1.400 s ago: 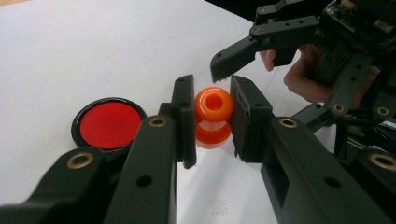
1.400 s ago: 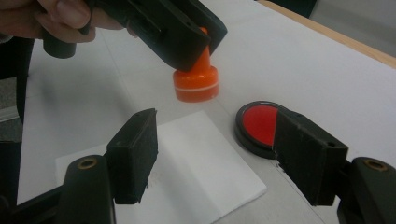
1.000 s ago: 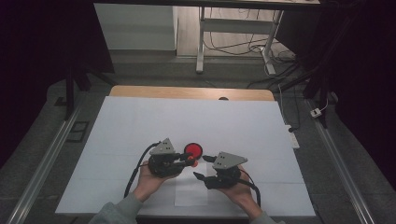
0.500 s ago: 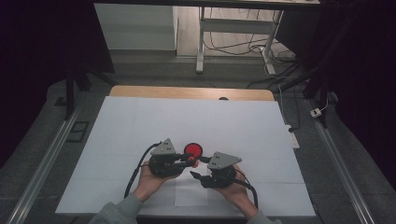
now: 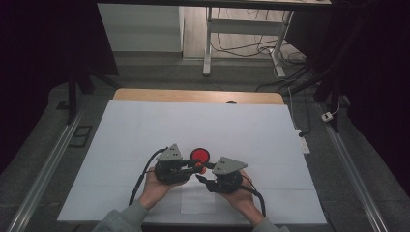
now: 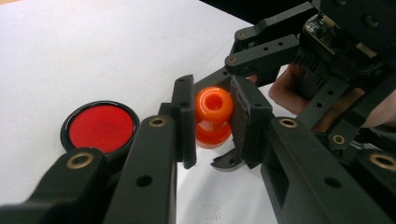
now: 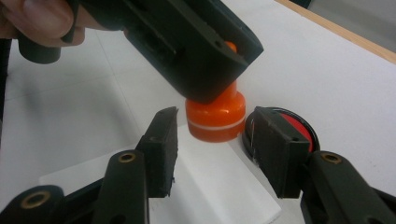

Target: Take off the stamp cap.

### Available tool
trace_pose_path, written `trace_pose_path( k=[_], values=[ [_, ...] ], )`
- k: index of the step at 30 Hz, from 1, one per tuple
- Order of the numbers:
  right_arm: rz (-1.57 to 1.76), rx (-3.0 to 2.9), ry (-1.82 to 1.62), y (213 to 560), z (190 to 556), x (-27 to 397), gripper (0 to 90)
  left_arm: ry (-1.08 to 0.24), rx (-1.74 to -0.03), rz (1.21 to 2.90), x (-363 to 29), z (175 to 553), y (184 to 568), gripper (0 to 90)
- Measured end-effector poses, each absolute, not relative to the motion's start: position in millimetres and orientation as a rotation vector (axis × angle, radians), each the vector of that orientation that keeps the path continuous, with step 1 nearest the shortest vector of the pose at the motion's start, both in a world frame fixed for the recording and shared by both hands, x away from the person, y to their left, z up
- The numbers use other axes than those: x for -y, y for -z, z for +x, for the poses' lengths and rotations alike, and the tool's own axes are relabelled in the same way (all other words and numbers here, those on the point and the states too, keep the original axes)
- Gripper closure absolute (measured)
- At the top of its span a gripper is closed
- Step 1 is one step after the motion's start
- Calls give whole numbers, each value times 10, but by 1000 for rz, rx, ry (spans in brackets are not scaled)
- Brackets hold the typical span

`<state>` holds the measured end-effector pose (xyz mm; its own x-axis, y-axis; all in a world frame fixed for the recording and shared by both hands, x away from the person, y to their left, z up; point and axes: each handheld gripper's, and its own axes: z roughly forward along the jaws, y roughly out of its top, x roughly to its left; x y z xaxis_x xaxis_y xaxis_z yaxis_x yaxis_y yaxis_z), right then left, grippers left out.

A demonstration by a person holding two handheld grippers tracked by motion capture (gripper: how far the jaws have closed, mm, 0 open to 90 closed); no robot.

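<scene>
While the left tongs are clenched on the rounded top of a small orange piece, holding it clear of the counter, the right tongs stand released on either side of its wider base, their jaws having just been closing in with the piece between them but not yet touching it. My worry is the handover: if the right pads bite off-centre on the slick, rounded base, the piece could twist or pop out, and it might then roll against the red disc just beside it. Closing too far up would also knock the right jaws against the left tongs, which overhang the piece closely. The orange piece looks like glossy moulded plastic, spool-shaped with a hollow top, a narrow waist and a pale line round its skirt. The disc is flat, round, matt red inside a shiny black rim. Smooth white sheeting covers the counter, and a thin white slab lies under the piece.
</scene>
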<state>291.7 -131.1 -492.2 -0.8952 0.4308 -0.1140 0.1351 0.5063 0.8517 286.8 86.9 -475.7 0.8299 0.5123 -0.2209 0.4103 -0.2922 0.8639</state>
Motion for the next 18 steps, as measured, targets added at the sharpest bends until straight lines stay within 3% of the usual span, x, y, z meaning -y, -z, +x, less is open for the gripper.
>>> trace_pose_path(
  k=[18],
  values=[
    [469,-2454,-1342,4937,2927,1284,602,-116,-684,1922,-869,2865,4751,722]
  ],
)
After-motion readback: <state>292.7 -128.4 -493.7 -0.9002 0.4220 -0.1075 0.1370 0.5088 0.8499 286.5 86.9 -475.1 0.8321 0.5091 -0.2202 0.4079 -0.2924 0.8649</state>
